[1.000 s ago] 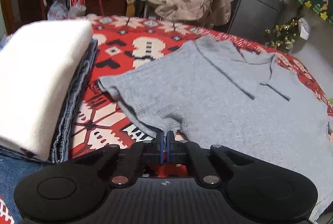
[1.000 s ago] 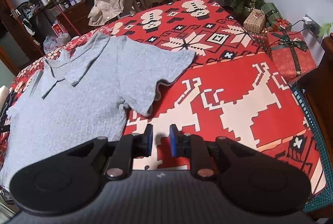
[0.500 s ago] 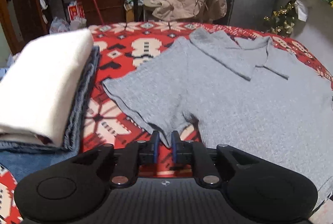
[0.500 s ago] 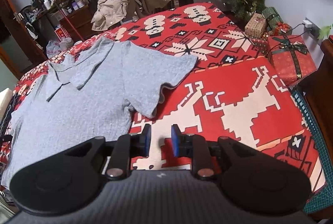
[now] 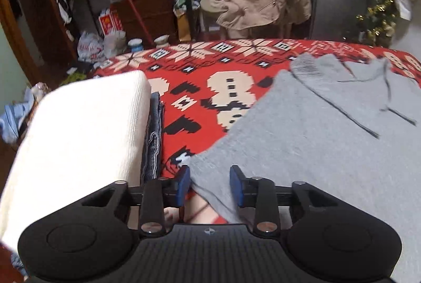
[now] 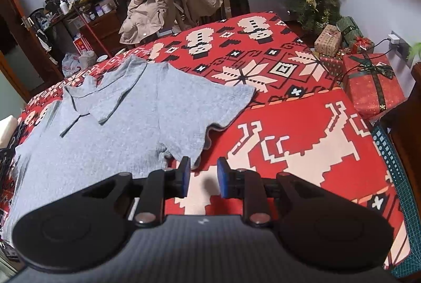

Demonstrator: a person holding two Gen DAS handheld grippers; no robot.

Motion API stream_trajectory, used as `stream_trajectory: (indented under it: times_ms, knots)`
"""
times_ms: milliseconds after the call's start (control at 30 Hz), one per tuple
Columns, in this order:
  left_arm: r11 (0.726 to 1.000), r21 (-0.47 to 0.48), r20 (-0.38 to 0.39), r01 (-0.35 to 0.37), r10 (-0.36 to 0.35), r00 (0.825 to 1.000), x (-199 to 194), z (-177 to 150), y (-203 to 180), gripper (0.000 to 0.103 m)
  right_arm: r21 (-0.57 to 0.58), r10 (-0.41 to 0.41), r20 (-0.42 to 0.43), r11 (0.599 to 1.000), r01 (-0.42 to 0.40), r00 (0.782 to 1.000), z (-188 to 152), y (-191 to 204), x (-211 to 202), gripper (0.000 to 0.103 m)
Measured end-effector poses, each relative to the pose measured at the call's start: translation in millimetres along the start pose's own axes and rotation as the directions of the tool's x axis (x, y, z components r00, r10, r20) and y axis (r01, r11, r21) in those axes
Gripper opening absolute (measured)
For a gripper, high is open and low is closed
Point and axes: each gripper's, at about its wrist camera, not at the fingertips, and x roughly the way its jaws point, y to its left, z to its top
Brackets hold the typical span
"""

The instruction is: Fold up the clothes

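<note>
The left gripper (image 5: 209, 185) has its jaws apart, just opened further; a sleeve edge of the grey shirt (image 5: 315, 140) lies between the blue pads without being pinched. The right gripper (image 6: 201, 177) is likewise parted, having just widened a little, with nothing between its pads but the red patterned blanket (image 6: 302, 130); the shirt's other sleeve ends just beside its left pad. The shirt lies spread flat across the blanket, collar toward the far edge. By the blanket's left edge a folded white cloth (image 5: 79, 140) tops a stack of folded dark clothes (image 5: 154, 140).
</note>
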Motion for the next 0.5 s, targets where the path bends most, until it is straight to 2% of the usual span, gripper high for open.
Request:
stream_trajectory:
  times_ms: [33, 200, 400, 467, 500]
  knots:
    - [1.0, 0.005, -0.012, -0.01, 0.01, 1.0, 6, 1, 1, 0.021, 0.004, -0.002, -0.003, 1.0, 0.002, 1.0, 0, -1, 1, 0.025]
    - [0.998, 0.032, -0.005, -0.058, 0.058, 0.998, 15, 7, -2, 0.021, 0.013, -0.008, -0.016, 1.0, 0.009, 1.0, -1, -4, 7, 0.025]
    - [0.981, 0.111, 0.028, -0.16, 0.158, 0.987, 16, 5, -11, 0.019, 0.009, -0.001, -0.012, 1.0, 0.001, 1.0, 1, -3, 9, 0.025]
    - [0.977, 0.128, 0.028, -0.17, 0.168, 0.985, 18, 4, -13, 0.018, 0.012, 0.003, -0.008, 1.0, -0.003, 1.0, 2, -2, 8, 0.025]
    - [0.976, 0.139, 0.025, -0.165, 0.163, 0.986, 18, 4, -14, 0.014, 0.014, 0.005, -0.007, 1.0, -0.004, 1.0, 2, -2, 8, 0.026]
